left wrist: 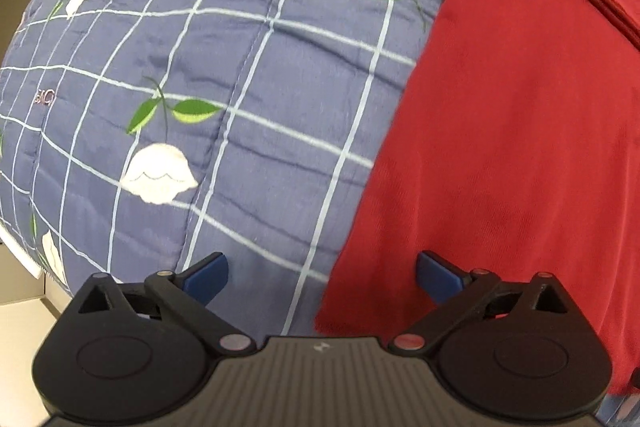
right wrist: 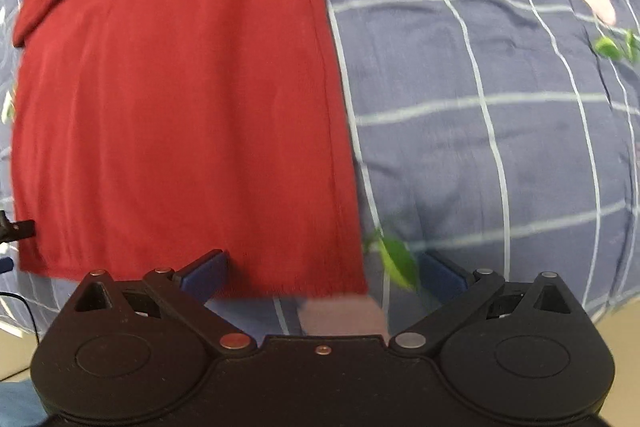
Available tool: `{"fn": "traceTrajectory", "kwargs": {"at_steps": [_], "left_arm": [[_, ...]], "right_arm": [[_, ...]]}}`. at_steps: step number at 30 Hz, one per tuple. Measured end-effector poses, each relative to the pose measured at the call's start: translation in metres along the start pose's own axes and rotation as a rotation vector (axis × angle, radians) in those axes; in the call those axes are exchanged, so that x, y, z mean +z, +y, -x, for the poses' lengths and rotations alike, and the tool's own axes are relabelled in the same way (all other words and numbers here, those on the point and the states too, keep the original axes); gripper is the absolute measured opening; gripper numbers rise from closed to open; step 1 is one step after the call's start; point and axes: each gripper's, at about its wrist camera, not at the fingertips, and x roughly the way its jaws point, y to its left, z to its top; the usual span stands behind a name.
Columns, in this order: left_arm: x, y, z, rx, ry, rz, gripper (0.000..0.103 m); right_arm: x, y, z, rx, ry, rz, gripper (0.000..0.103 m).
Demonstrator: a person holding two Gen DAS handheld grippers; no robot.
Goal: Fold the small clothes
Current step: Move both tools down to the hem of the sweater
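Observation:
A dark red garment point(left wrist: 512, 131) lies spread flat on a blue checked quilt with flowers point(left wrist: 224, 75). In the left wrist view it fills the right half, and its near left corner lies between the blue fingertips of my left gripper point(left wrist: 322, 277), which stands open just above it. In the right wrist view the same red garment point(right wrist: 180, 99) covers the left half, its hem reaching the near edge. My right gripper point(right wrist: 322, 277) is open over the garment's near right corner, with nothing held. Folded red fabric bunches at the garment's far end.
The quilt point(right wrist: 500, 99) spreads wide to the right in the right wrist view. In the left wrist view a pale floor strip point(left wrist: 20, 307) shows past the bed's edge at lower left. Part of a black device point(right wrist: 16, 229) sticks in at the left edge in the right wrist view.

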Motion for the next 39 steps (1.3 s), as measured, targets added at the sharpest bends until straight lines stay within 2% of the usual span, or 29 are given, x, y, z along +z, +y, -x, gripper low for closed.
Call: {"fn": "traceTrajectory", "kwargs": {"at_steps": [4,8,11,14,17,20,24,28,32,35,39], "left_arm": [[-0.016,0.009,0.000,-0.015,0.032,-0.039,0.102],[-0.033,0.020,0.008,-0.028,0.027,-0.063,0.102],[-0.046,0.023,0.012,-0.011,0.021,-0.109,0.102],[-0.059,0.024,0.013,0.036,0.006,-0.192,0.102],[-0.073,0.023,0.020,0.046,-0.024,-0.260,0.102],[-0.084,0.021,0.027,0.050,-0.042,-0.291,0.102],[-0.095,0.026,0.033,0.046,-0.063,-0.292,0.102],[-0.099,0.022,0.038,0.035,-0.096,-0.297,0.102],[-0.098,0.020,0.041,0.035,-0.127,-0.327,0.102],[-0.099,0.015,0.044,0.046,-0.154,-0.358,0.102],[-0.102,0.001,0.045,0.099,-0.203,-0.427,0.102]], "right_arm": [[-0.015,0.000,0.003,0.006,0.037,-0.099,0.102],[-0.029,0.008,0.007,0.040,0.064,-0.148,0.103],[-0.039,0.021,0.007,0.011,0.059,-0.097,0.103],[-0.055,0.037,0.008,-0.045,0.041,0.032,0.103],[-0.067,0.048,0.010,-0.078,0.045,0.121,0.102],[-0.077,0.048,0.017,-0.074,0.043,0.117,0.102],[-0.087,0.035,0.036,-0.053,-0.003,0.063,0.102],[-0.090,0.037,0.052,-0.050,-0.055,0.091,0.102],[-0.091,0.052,0.059,-0.099,-0.182,0.237,0.102],[-0.102,0.070,0.056,-0.147,-0.280,0.403,0.102],[-0.112,0.095,0.042,-0.185,-0.333,0.604,0.102]]}}
